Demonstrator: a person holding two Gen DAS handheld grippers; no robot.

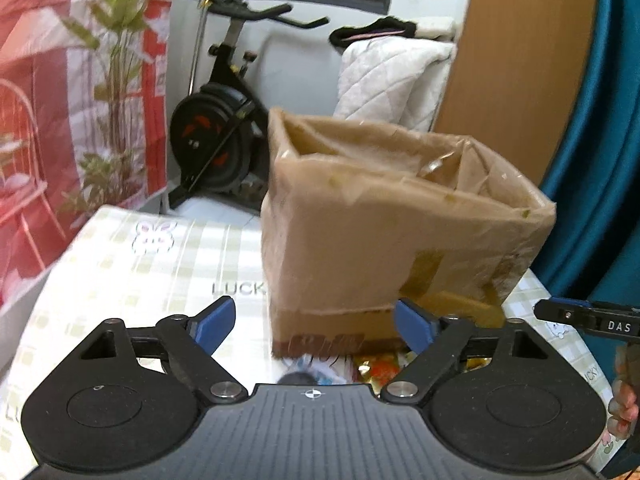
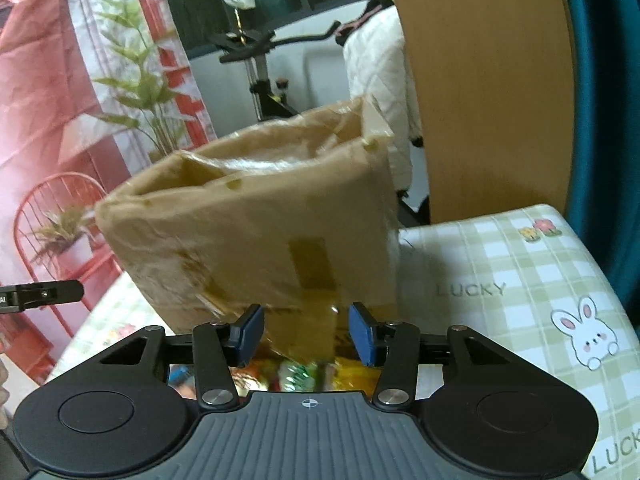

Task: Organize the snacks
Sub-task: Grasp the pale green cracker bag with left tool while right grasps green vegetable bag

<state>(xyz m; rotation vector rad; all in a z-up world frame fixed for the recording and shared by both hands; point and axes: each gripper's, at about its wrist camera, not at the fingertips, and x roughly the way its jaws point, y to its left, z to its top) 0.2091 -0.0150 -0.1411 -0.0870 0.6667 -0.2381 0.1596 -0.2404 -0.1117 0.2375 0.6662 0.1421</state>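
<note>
An open brown cardboard box [image 1: 392, 232] wrapped in tape stands on the checked tablecloth; it also shows in the right wrist view [image 2: 256, 232]. Colourful snack packets [image 1: 376, 368] lie in front of the box, low behind my fingers, and show in the right wrist view [image 2: 296, 372]. My left gripper [image 1: 314, 326] is open and empty, just in front of the box. My right gripper [image 2: 306, 334] is open and empty, above the snacks by the box's front. The right gripper's side [image 1: 588, 320] shows at the right edge of the left wrist view.
The table [image 2: 520, 280] has a green checked cloth with a rabbit print. Behind it stand an exercise bike [image 1: 224, 120], a red and white plant-print backdrop [image 1: 80, 80], a quilted white cover [image 1: 392, 76], a wooden panel [image 1: 516, 48] and a teal curtain [image 1: 600, 160].
</note>
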